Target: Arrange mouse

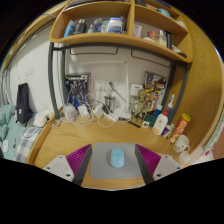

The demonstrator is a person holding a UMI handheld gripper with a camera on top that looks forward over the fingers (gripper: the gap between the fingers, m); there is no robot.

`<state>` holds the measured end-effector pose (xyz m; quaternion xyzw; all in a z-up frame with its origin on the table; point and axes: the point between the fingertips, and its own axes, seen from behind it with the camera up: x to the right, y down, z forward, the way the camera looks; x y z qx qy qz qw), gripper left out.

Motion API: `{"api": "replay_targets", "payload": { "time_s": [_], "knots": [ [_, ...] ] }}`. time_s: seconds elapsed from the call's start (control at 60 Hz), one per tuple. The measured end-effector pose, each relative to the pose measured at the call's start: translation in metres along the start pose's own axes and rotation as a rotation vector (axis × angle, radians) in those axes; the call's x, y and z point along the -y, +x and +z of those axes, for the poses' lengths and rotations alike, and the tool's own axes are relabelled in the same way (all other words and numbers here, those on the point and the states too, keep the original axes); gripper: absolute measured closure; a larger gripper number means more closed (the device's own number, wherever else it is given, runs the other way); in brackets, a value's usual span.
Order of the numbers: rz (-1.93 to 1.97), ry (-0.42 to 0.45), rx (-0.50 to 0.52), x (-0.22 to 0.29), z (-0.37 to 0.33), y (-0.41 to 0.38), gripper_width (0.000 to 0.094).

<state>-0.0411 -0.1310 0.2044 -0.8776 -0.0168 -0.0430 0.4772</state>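
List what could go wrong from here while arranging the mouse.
1. The gripper is open, with the light blue mouse lying on the grey mat between its fingers; closing off-centre might push the mouse away rather than grip it.
2. Bottles stand beyond the mat; a wide swing could topple them.

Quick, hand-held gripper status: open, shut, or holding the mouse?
Hand-held gripper: open, holding nothing; the small light-blue computer mouse rests on the grey rectangular mouse mat between the fingers, with a gap at either side.
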Motion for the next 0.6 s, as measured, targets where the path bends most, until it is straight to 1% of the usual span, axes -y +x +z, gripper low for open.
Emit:
{"api": "replay_targets", "payload": {
  "time_s": [0.217, 0.367, 0.6],
  "knots": [
    [0.003, 0.059, 0.011, 0.021, -0.053, -0.017, 0.0071],
    [-0.022, 0.066, 0.033, 0.016, -0.078, -0.033, 0.0071],
    [-0.015, 0.052, 0.077, -0.002, -0.098, -0.062, 0.0071]
  ]
}}
